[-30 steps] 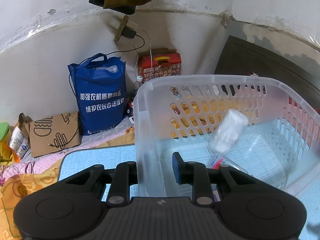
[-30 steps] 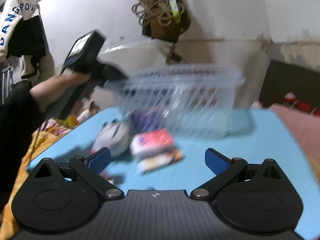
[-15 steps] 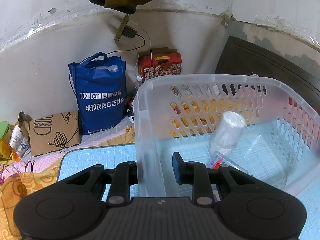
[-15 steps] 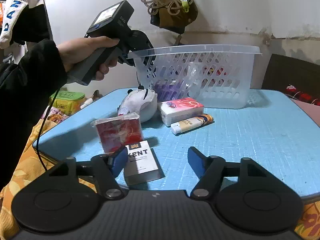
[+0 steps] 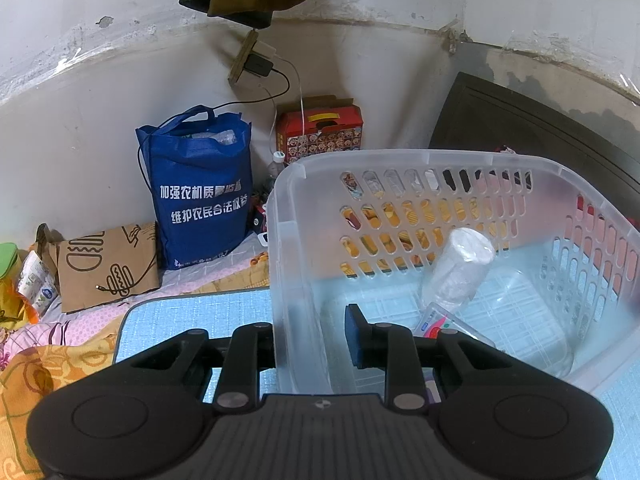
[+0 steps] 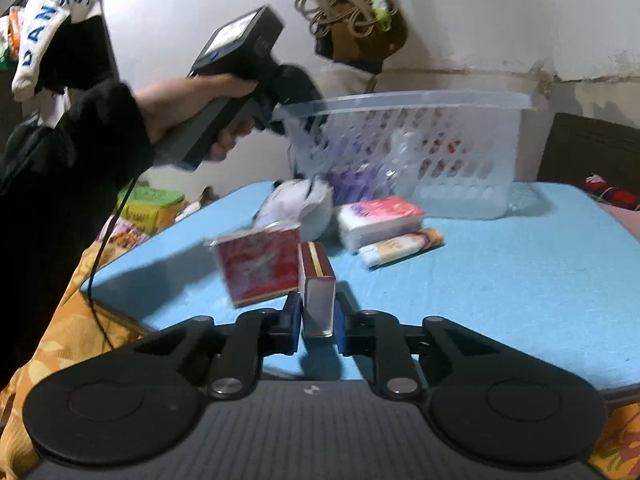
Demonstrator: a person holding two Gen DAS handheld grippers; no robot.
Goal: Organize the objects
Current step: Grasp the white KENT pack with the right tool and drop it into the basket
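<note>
1. The right gripper [image 6: 318,316], gaping wide half a second ago, is now clamping the flat white-and-gold cigarette box [image 6: 317,290], which is standing on edge instead of lying flat.
2. The red cellophane-wrapped square packet [image 6: 258,266] is now sitting at the box's 10 o'clock, touching it.

The red packet [image 6: 258,266] beside the held box [image 6: 318,292] was smeared by motion, its print unreadable. Through the basket [image 5: 440,160] wall, the left gripper's [image 5: 310,338] left finger showed only dimly. A flat pack [image 5: 434,322] under the clear bottle [image 5: 460,270] was half hidden behind the right finger.
</note>
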